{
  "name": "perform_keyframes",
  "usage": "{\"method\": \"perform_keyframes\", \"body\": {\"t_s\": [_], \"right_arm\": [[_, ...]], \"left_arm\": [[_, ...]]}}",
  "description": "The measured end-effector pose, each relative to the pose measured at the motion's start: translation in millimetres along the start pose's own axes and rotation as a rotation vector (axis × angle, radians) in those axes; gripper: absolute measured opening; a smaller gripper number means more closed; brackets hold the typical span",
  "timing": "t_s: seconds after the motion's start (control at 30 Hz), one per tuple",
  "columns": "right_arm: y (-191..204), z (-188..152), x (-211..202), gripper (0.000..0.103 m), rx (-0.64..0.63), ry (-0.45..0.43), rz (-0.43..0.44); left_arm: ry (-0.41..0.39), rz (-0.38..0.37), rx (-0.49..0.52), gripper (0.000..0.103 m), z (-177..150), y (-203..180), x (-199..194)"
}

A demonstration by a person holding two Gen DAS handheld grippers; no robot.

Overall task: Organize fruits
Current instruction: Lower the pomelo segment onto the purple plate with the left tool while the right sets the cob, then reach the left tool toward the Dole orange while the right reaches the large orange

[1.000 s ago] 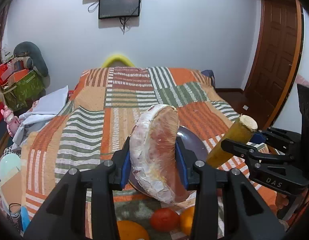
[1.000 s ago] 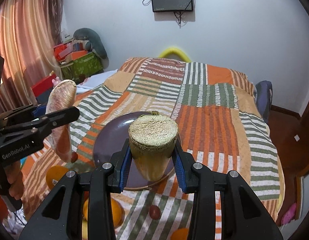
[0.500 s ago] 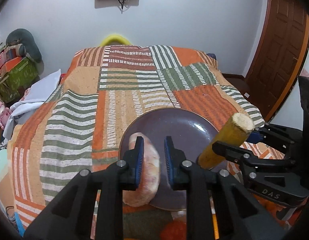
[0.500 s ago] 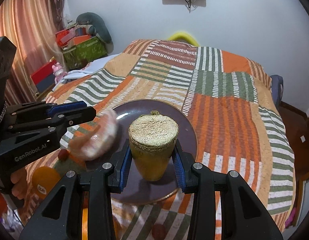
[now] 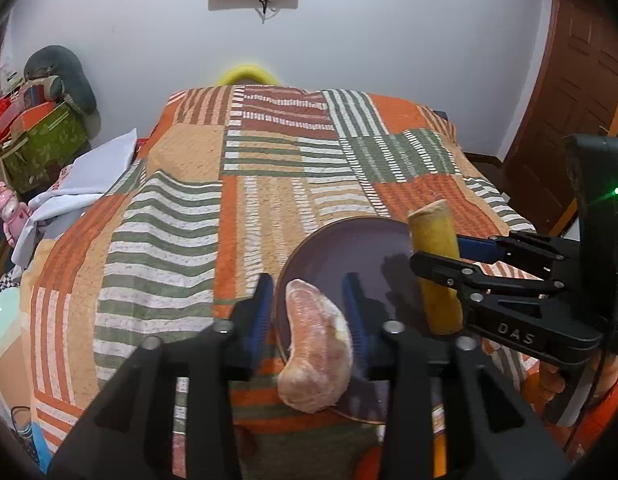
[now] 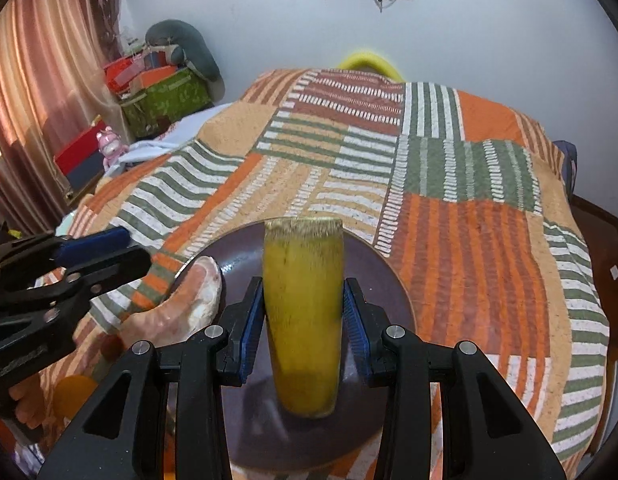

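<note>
A pink grapefruit wedge (image 5: pixel 315 354) lies on the near left rim of a dark purple plate (image 5: pixel 361 248) on the bed. My left gripper (image 5: pixel 309 316) is open, its blue pads standing apart on either side of the wedge. The wedge also shows in the right wrist view (image 6: pixel 177 312). My right gripper (image 6: pixel 303 320) is shut on a yellow cut banana piece (image 6: pixel 303 312), held upright with its lower end on or just above the plate (image 6: pixel 381 280). In the left wrist view the banana piece (image 5: pixel 435 268) stands at the plate's right side.
The bed carries an orange, green and white patchwork quilt (image 5: pixel 237 200). Oranges (image 6: pixel 73 394) lie on the quilt near the plate's front left. Boxes and a green bag (image 6: pixel 165 96) stand left of the bed. A wooden door (image 5: pixel 577 92) is at the right.
My left gripper lowered the grapefruit wedge onto the plate and opened, letting it go. My right gripper lowered the banana piece toward the plate.
</note>
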State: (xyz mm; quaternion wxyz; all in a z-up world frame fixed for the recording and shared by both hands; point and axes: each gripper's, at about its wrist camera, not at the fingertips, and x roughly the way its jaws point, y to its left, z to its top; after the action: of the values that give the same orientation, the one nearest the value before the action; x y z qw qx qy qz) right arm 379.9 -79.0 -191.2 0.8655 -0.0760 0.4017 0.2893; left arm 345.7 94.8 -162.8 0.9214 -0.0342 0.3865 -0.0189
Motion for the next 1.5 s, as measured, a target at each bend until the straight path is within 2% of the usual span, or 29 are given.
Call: {"method": "perform_keyframes", "body": {"t_s": [0.2, 0.5, 0.57, 0.7, 0.93, 1.07, 1.2, 1.27, 1.43, 1.5], "right_arm": [[-3.5, -6.7, 17.3, 0.036, 0.029, 0.058, 0.018], [-0.8, -5.1, -1.8, 0.037, 0.001, 0.024, -0.014], [-0.6, -8.6, -11.7, 0.045, 0.004, 0.018, -0.013], [4.6, -18.4, -35.0, 0.072, -0.001, -0.011, -0.051], [13.4, -35.4, -80.1, 0.099, 0.016, -0.064, -0.113], [25.7, -44.5, -101.9, 0.103, -0.016, -0.098, -0.177], [35.1, -55.1, -115.7, 0.103, -0.024, -0.101, -0.216], [38.2, -61.8, -120.9, 0.103, -0.023, -0.105, -0.195], [41.9, -78.5, -122.3, 0.103, 0.018, -0.088, -0.062], [46.7, -87.3, -121.8, 0.101, 0.018, -0.088, -0.041]], "left_arm": [[0.0, 0.022, 0.006, 0.045, -5.4, 3.4, 1.2], [-0.008, 0.02, -0.001, 0.053, -9.1, 1.5, -7.8], [-0.018, 0.023, -0.002, 0.054, -10.5, 1.9, -15.3], [-0.037, 0.034, 0.002, 0.06, -15.3, 1.5, -34.7], [-0.06, 0.044, -0.001, 0.069, -31.7, 0.9, -75.8], [-0.062, 0.054, -0.003, 0.073, -44.7, 0.4, -97.1], [-0.071, 0.06, -0.015, 0.085, -58.9, 2.1, -115.2], [-0.08, 0.066, -0.018, 0.088, -67.3, 2.8, -124.6], [-0.065, 0.069, -0.019, 0.093, -87.6, 3.4, -135.1], [-0.057, 0.068, -0.021, 0.095, -95.5, 4.2, -136.8]]}}
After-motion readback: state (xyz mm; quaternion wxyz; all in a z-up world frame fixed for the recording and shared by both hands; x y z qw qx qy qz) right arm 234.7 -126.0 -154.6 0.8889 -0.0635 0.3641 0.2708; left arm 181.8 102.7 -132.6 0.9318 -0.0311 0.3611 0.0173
